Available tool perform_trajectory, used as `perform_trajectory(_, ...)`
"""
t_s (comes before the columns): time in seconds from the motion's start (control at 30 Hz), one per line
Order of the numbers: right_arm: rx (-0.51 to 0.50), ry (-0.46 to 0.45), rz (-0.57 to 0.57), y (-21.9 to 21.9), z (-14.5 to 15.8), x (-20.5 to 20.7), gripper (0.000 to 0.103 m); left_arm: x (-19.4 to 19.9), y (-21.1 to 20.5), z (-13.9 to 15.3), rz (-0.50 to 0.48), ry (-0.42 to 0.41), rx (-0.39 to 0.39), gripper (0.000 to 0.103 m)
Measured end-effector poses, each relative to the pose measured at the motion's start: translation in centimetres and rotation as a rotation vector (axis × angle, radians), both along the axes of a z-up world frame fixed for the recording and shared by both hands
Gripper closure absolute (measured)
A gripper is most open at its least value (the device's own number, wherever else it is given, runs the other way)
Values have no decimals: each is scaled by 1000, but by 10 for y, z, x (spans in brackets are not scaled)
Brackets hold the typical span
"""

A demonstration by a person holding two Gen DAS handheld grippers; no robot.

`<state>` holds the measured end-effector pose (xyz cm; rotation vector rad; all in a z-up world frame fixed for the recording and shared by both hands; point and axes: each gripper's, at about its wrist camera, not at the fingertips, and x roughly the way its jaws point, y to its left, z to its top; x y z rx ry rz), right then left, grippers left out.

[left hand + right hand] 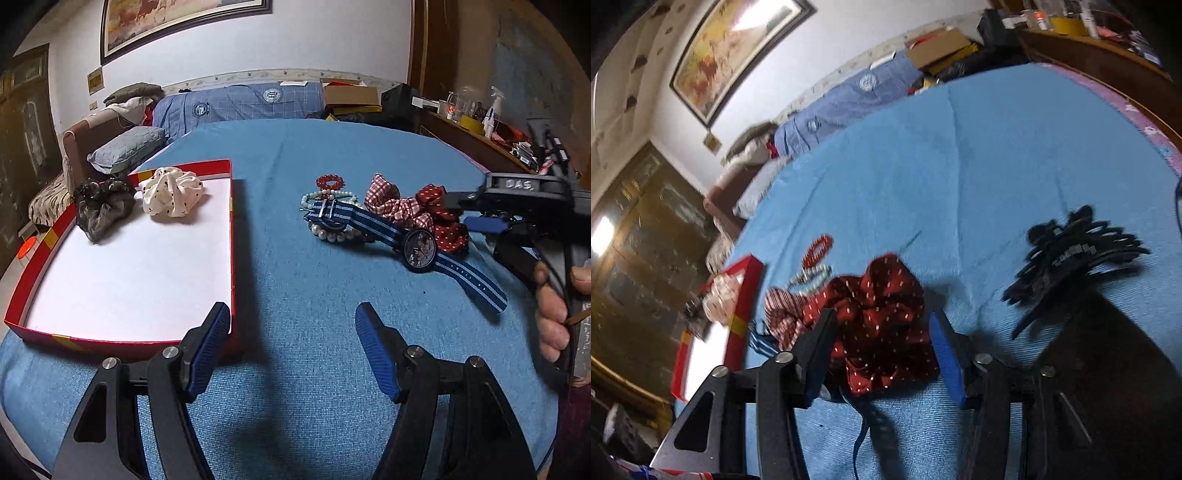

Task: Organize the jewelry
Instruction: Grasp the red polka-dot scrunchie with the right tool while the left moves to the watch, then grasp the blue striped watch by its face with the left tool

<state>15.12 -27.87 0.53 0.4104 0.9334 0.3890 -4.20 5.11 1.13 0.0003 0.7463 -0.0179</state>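
The right gripper straddles the dotted red scrunchie, jaws open, not gripping. The left gripper, jaws open, hovers at 6 o'clock beside the red box.

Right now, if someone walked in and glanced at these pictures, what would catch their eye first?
Probably the red box on the left of the blue cloth, with a cream dotted scrunchie and a dark scrunchie at its far end. Next, the pile to its right: a blue striped watch lying across pearl bracelets. The open right gripper straddles the dark red dotted scrunchie.
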Motion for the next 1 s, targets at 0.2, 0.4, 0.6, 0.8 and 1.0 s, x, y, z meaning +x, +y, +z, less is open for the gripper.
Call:
perform_trajectory(0.2,-73,-1,48,16,-10,3,60,2,-3,1,-12,0,-14,34)
perform_trajectory(0.4,-54,-125,18,3,9,-11,86,21,-22,6,-77,51,-98,34)
perform_trajectory(0.6,-44,-265,-88,-17,37,-27,86,66,-48,-1,-107,176,-224,33)
perform_trajectory(0.8,25,-230,-96,-26,36,-24,86,104,-64,-13,-29,244,-329,34)
perform_trajectory(1.0,38,-242,-101,-27,40,-27,86,123,-89,-21,-39,252,-268,36)
